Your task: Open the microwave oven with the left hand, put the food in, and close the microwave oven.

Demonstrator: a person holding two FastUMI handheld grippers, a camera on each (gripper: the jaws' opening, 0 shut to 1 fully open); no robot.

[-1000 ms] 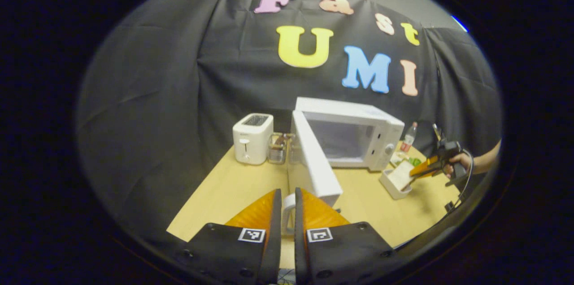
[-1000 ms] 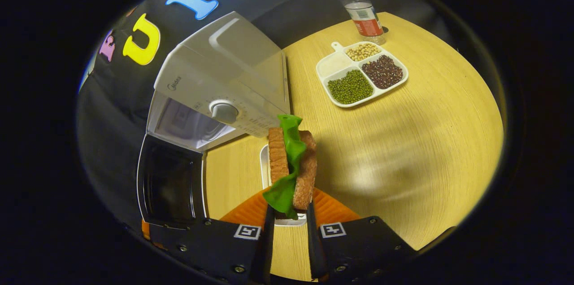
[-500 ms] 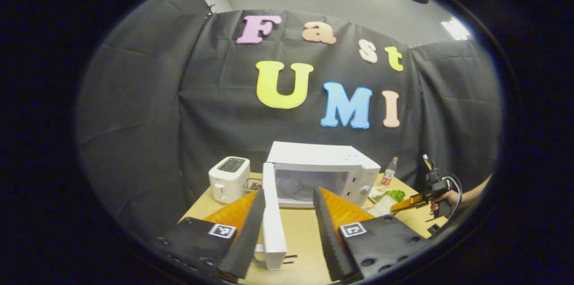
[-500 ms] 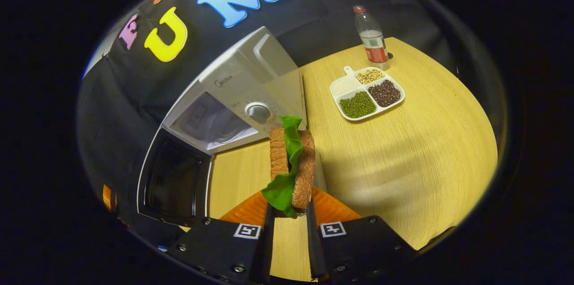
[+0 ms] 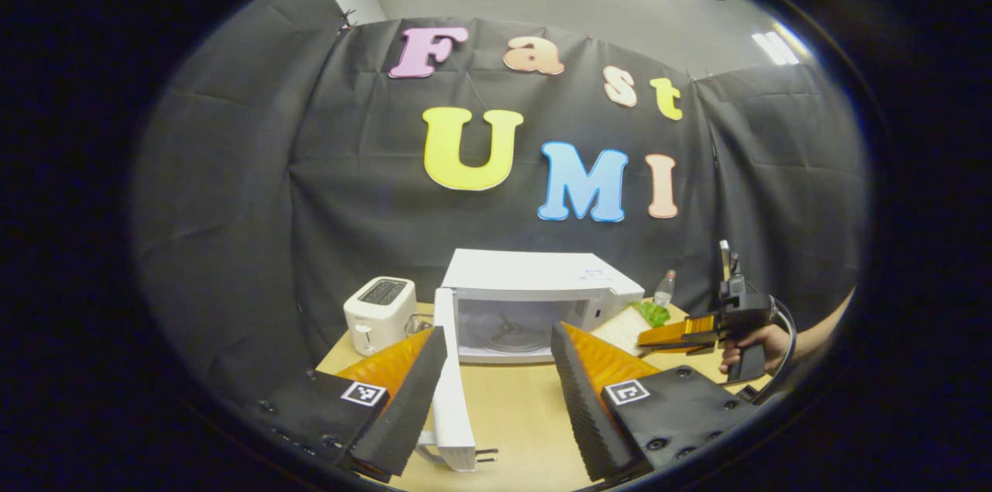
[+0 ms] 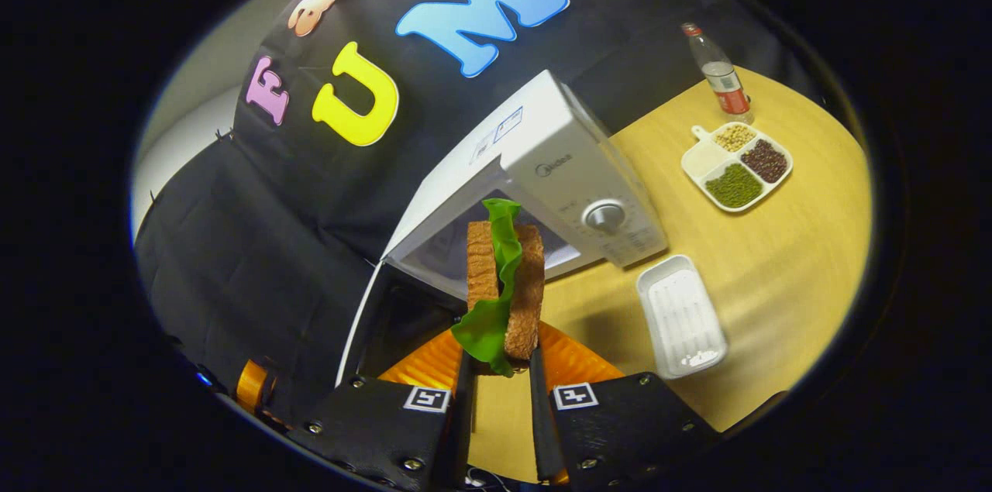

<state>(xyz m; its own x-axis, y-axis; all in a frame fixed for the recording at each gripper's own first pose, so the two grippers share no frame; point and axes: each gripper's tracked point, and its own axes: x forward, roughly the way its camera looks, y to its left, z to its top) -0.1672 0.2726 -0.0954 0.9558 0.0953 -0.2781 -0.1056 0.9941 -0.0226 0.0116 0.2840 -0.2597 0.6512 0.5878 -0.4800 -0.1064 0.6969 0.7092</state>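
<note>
Right gripper (image 6: 496, 376): pinching sandwich (image 6: 504, 287).
Left gripper (image 5: 496, 391): spread, beside door (image 5: 448, 391).
Technique: enter microwave (image 6: 535, 182) cavity level, centred.

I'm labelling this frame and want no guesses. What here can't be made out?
- Microwave cavity, right gripper view: largely hidden behind the sandwich.
- Door handle, left gripper view: partly covered by the left hand-held gripper.
- Bottle, left gripper view: too small for detail.
</note>
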